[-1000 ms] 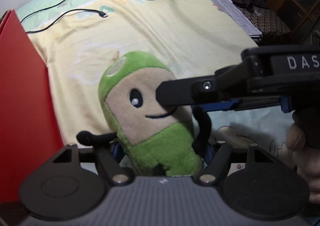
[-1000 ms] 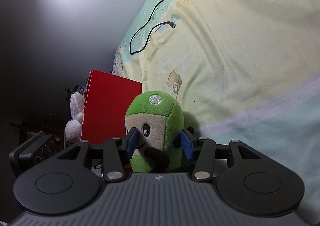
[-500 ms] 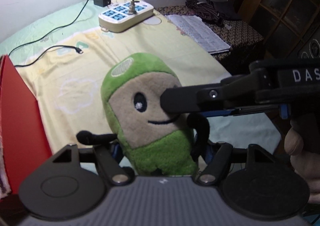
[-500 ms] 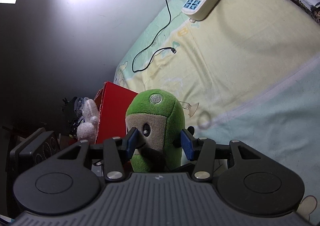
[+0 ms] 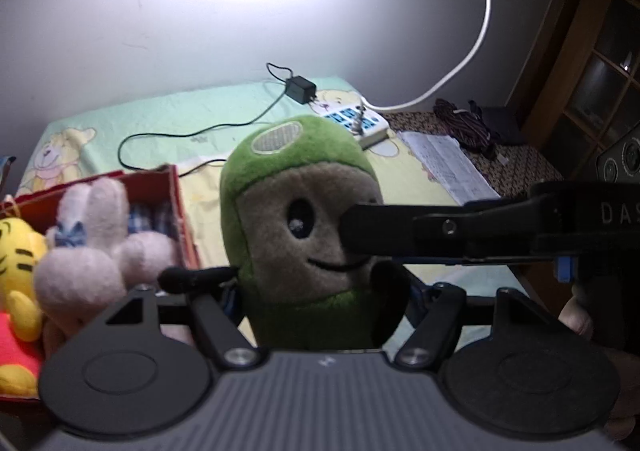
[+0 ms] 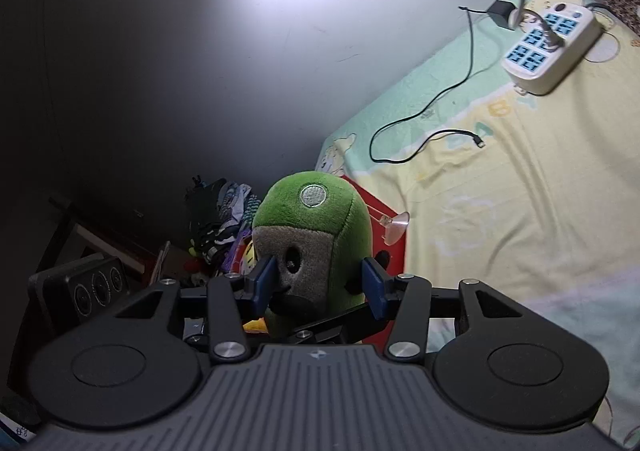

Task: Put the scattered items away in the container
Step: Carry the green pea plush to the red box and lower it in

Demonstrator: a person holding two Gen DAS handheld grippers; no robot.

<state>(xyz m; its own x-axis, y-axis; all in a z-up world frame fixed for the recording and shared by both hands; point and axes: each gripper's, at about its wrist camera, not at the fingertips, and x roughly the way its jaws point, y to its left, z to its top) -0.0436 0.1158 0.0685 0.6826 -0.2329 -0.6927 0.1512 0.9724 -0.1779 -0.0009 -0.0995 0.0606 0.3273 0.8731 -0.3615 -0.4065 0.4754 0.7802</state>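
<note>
A green plush toy (image 5: pixel 298 211) with a beige face and black arms is held in the air by both grippers. My left gripper (image 5: pixel 322 297) is shut on its lower body. My right gripper (image 6: pixel 318 285) is shut on its sides at face height; one of its fingers (image 5: pixel 400 227) crosses the face in the left wrist view. The toy also shows in the right wrist view (image 6: pixel 314 227). The red box (image 5: pixel 172 187) stands to the left, holding a pink bunny plush (image 5: pixel 96 235) and a yellow tiger plush (image 5: pixel 16 251).
A white power strip (image 6: pixel 550 43) and a black charger with its cable (image 6: pixel 432 119) lie on the pastel sheet (image 6: pixel 520 191). Papers (image 5: pixel 444 163) and dark cords lie on a side table at the right. Clothes and a speaker (image 6: pixel 86 289) are beside the bed.
Both grippers lifted the green plush up off the sheet and carried it toward the red box. The box's inside, with the bunny and tiger plush, has come into the left wrist view.
</note>
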